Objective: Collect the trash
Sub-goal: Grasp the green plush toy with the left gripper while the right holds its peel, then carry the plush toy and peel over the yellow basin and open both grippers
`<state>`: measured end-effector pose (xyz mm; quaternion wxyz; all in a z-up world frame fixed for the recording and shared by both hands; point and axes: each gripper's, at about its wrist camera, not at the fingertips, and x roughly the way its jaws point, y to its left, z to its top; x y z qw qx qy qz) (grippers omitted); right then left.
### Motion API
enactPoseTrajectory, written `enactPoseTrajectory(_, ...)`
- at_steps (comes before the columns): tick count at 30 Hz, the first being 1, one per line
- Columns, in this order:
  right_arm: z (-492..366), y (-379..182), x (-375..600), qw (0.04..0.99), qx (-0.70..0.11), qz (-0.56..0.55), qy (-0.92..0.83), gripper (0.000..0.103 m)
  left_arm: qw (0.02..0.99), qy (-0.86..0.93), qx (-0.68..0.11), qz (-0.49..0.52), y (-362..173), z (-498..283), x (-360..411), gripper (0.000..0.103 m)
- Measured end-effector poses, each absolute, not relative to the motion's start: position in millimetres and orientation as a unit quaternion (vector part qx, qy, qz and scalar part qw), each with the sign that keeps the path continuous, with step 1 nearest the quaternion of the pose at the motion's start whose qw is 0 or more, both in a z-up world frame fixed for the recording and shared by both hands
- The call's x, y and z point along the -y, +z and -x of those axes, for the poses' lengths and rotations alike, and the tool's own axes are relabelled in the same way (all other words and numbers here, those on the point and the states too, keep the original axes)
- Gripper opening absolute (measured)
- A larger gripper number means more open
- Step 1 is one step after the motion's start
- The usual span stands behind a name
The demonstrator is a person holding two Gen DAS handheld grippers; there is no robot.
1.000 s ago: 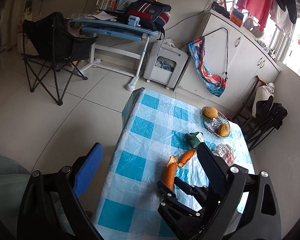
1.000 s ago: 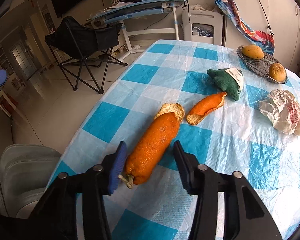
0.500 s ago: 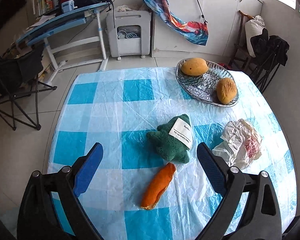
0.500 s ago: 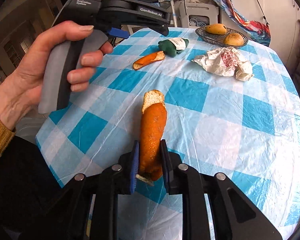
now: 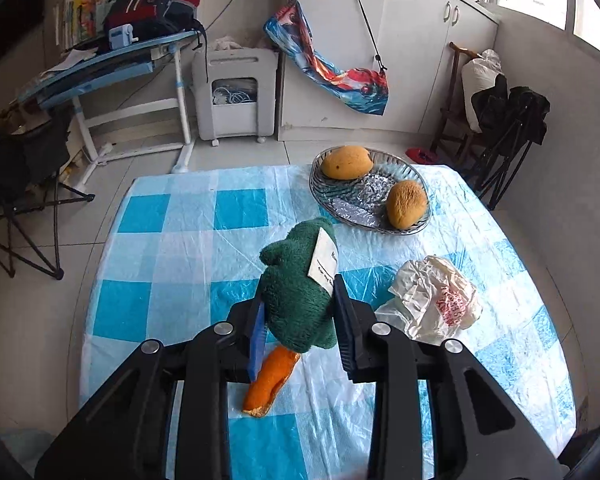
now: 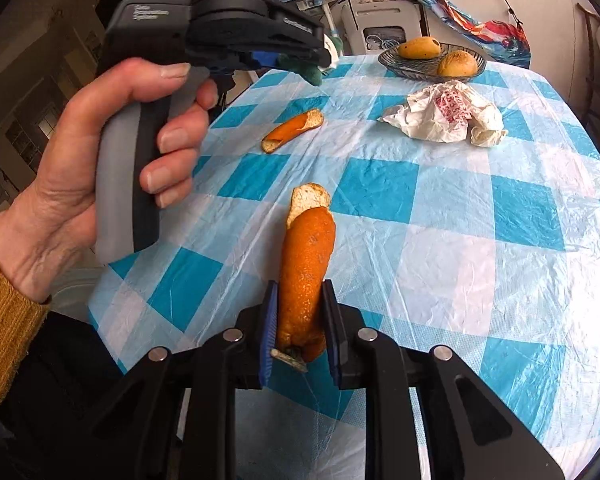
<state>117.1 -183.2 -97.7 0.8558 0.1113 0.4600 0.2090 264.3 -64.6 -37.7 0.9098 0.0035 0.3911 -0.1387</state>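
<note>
Left tool (image 5: 300, 320) pinching green plush (image 5: 296, 300) | right tool (image 6: 299, 332) pinching orange peel (image 6: 306, 276), seemingly lifted

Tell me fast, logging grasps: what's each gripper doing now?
Left gripper: closed on the green plush.
Right gripper: closed on the big orange peel.

Black gripper (image 6: 298, 330) (blue pads), silver screws, mustard sleeve (image 6: 4, 320).
</note>
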Motion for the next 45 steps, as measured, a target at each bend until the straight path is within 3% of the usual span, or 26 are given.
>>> enactPoseTrajectory(6, -98.4, -81.5, 174.8, 0.865, -0.435, -0.120, 0.220, 0.022, 0.921, -0.130, -0.366, 0.019, -10.8, -186.1, 34.4, 0.029)
enactPoseTrajectory(19, -38.6, -63.0, 179.1, 0.888, -0.375, -0.124, 0.238, 0.022, 0.926, -0.075, -0.366, 0.058, -23.8, -52.4, -11.9, 0.031)
enactPoseTrajectory(45, 12.8, -76.2, 172.5, 0.883, -0.389, -0.090, 0.246, 0.023, 0.912, -0.058, -0.404, 0.042, -52.3, 27.7, -11.1, 0.033)
